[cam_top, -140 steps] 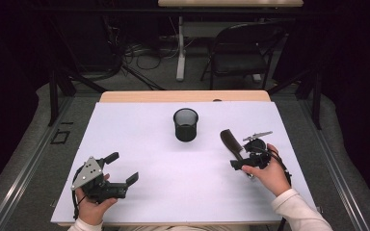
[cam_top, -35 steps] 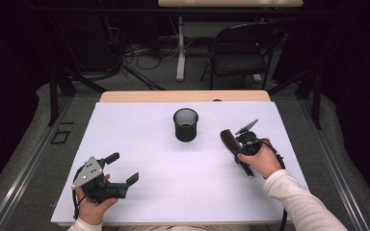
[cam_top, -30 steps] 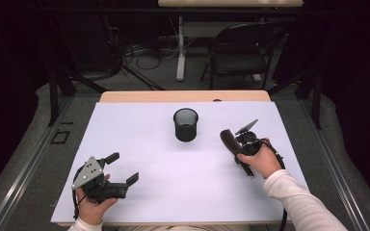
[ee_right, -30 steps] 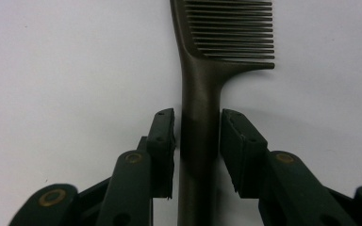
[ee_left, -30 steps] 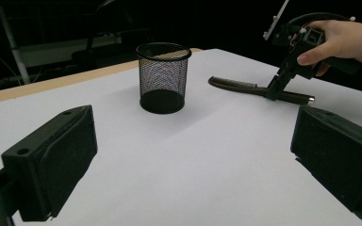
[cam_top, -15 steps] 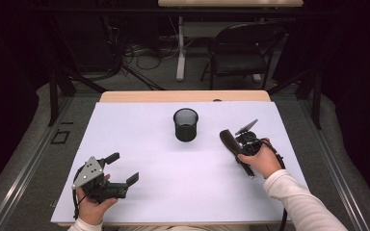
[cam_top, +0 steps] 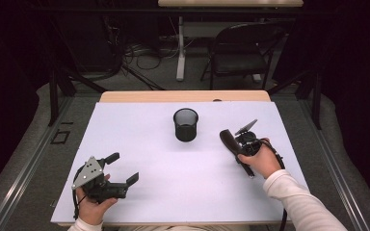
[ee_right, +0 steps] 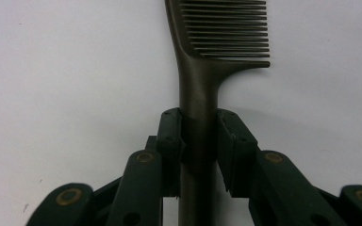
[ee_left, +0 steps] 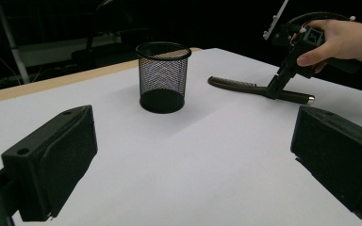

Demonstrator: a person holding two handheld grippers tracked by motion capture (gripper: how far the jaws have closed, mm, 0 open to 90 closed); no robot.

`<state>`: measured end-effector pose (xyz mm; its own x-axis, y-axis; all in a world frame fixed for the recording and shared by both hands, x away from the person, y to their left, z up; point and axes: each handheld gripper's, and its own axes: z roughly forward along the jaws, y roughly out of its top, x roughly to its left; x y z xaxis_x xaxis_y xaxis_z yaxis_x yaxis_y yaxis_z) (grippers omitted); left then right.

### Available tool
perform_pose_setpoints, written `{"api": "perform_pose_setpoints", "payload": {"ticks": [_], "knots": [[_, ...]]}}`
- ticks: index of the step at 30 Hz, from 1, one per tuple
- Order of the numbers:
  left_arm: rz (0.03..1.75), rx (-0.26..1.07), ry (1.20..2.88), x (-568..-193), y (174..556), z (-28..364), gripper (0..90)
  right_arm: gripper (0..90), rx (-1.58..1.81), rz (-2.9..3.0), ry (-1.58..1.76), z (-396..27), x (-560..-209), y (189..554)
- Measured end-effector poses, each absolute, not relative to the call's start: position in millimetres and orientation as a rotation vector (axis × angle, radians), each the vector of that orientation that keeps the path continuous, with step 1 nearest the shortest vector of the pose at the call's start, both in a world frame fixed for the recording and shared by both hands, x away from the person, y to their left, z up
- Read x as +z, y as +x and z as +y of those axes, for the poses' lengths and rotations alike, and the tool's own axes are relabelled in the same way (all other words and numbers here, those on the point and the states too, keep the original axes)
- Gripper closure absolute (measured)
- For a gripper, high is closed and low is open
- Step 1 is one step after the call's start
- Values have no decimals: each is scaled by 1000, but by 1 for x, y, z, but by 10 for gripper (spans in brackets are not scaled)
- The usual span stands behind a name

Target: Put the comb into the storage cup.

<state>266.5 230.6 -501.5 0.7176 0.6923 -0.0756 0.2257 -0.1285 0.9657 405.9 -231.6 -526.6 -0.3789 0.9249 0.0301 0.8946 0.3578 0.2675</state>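
Dark room – grey floor [cam_top: 24, 144], folding chair [cam_top: 243, 53], floor cables [cam_top: 139, 50]

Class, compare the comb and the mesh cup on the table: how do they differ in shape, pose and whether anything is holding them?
The comb is long and flat and lies on its side; the mesh cup is round and stands upright. The right hand-held gripper has its jaws closed around the comb's handle, which sits between them; the mesh cup stands free, untouched. Both are dark and rest on the white table.
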Motion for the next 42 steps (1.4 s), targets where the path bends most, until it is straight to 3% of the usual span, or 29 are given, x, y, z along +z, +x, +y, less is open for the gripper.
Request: {"api": "perform_pose_setpoints", "payload": {"ticks": [42], "knots": [[746,471,1692,-502,267,231,10,728,496,2460,1682,-240,-513,399]]}}
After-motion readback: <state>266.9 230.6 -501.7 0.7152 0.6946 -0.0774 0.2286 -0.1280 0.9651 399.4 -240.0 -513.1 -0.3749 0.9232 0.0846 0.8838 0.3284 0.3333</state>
